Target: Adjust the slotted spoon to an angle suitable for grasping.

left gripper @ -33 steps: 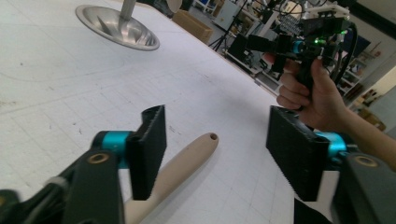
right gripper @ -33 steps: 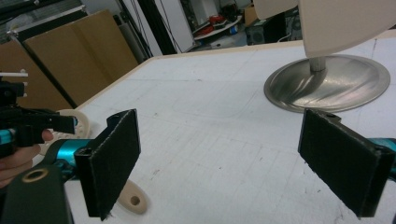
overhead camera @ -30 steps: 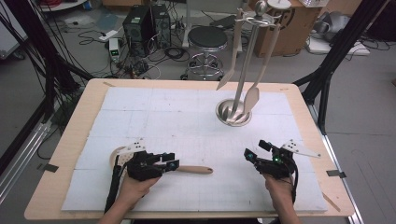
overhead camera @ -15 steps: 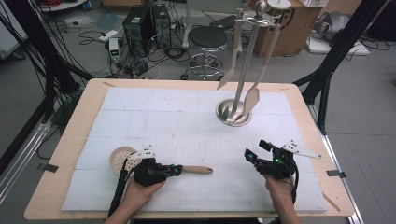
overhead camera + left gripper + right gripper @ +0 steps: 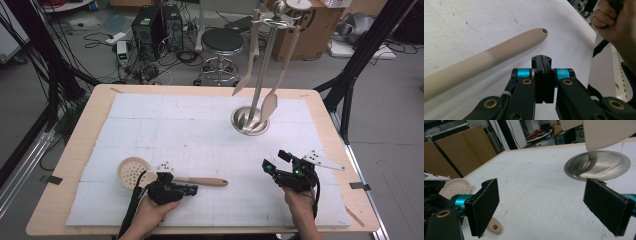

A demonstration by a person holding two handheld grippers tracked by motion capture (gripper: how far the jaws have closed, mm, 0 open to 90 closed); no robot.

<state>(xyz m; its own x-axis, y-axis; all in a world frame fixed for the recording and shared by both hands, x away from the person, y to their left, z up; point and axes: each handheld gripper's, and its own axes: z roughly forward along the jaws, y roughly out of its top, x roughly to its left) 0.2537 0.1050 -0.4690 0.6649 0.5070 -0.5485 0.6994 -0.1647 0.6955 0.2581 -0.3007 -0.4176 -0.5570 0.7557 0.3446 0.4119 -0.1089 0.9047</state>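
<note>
Now | skimmer [image 5: 150, 175]: beige, round perforated head, long handle, lying flat

Beige wooden skimmer spoon [image 5: 172, 177] with round perforated bowl, lying flat on the white-covered surface [image 5: 200, 135], near front left, handle with hanging hole pointing right

Even, bright overhead light; the white desk [image 5: 200, 130] shows soft, faint shadows. The high view is slightly soft, and near objects blur at the lower left of the left gripper view.
</note>
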